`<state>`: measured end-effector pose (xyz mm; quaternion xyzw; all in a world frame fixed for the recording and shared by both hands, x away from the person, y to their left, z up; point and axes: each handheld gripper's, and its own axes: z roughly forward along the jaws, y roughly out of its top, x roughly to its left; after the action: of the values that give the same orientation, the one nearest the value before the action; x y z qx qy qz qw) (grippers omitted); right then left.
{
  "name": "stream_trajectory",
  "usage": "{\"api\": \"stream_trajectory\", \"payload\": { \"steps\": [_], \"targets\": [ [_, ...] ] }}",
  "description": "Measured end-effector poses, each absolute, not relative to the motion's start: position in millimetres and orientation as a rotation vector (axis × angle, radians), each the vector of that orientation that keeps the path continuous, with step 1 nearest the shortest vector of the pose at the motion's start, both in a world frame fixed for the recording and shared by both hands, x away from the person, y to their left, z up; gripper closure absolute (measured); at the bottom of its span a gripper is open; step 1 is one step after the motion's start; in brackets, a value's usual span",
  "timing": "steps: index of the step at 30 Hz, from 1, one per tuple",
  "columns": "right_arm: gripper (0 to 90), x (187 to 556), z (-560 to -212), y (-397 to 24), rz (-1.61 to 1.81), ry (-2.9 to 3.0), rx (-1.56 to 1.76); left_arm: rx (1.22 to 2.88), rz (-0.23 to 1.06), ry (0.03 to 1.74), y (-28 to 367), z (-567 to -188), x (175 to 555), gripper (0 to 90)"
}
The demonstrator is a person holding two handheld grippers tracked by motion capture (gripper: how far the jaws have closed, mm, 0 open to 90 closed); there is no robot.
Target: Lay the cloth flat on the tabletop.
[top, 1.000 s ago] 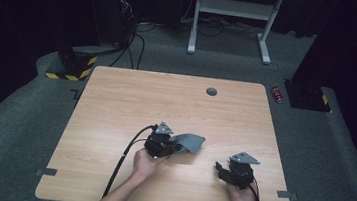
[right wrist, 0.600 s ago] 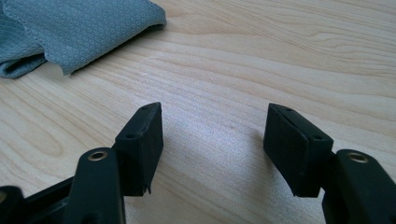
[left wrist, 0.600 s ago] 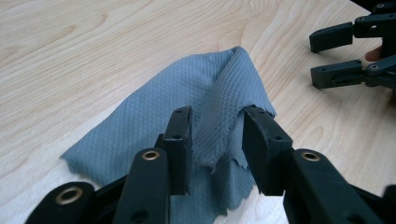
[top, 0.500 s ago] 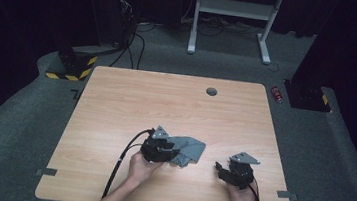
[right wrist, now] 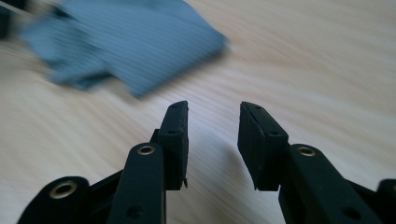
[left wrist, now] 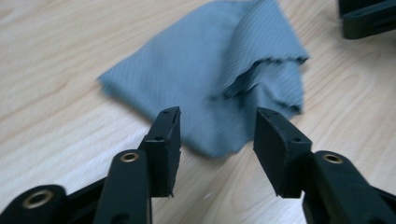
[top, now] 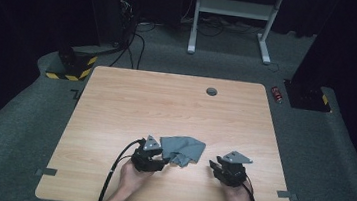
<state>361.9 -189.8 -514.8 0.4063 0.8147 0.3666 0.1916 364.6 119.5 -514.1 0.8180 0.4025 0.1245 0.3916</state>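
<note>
A grey-blue cloth (top: 183, 150) lies crumpled and partly folded on the wooden table (top: 166, 104), near its front middle. My left gripper (top: 163, 159) sits just left of the cloth, pointing at it. Its jaws have just been opening. In the left gripper view the cloth (left wrist: 210, 60) lies past the left gripper (left wrist: 217, 114), whose pads do not press on it. My right gripper (top: 213, 166) rests right of the cloth, apart from it. Its jaws have just been closing, and in the right gripper view the right gripper (right wrist: 214, 106) has only bare wood between its pads, with the cloth (right wrist: 135, 42) ahead to the left.
A round cable hole (top: 211, 91) sits near the table's far edge. On the floor behind are a red can (top: 277, 94), a white desk frame (top: 234, 8) and a yellow-black striped base (top: 72, 64). The other gripper (left wrist: 369, 18) shows beyond the cloth in the left gripper view.
The left gripper has let go of the cloth, which now lies on the table, and has drawn back toward the person. The right gripper's jaws stand narrower than before.
</note>
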Motion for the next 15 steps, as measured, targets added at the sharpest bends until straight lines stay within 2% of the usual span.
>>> {"api": "stream_trajectory", "payload": {
  "steps": [8, 15],
  "targets": [
    [60.0, 375, -487, -127, 1.158, 2.417, 0.910, 2.064, 0.400, 1.069, 122, -523, 365, 45.9],
    [55.8, 392, -486, -76, 1.050, 2.541, 0.732, 2.060, 0.455, 1.050, 121, -526, 363, 44.6]
  ]
}}
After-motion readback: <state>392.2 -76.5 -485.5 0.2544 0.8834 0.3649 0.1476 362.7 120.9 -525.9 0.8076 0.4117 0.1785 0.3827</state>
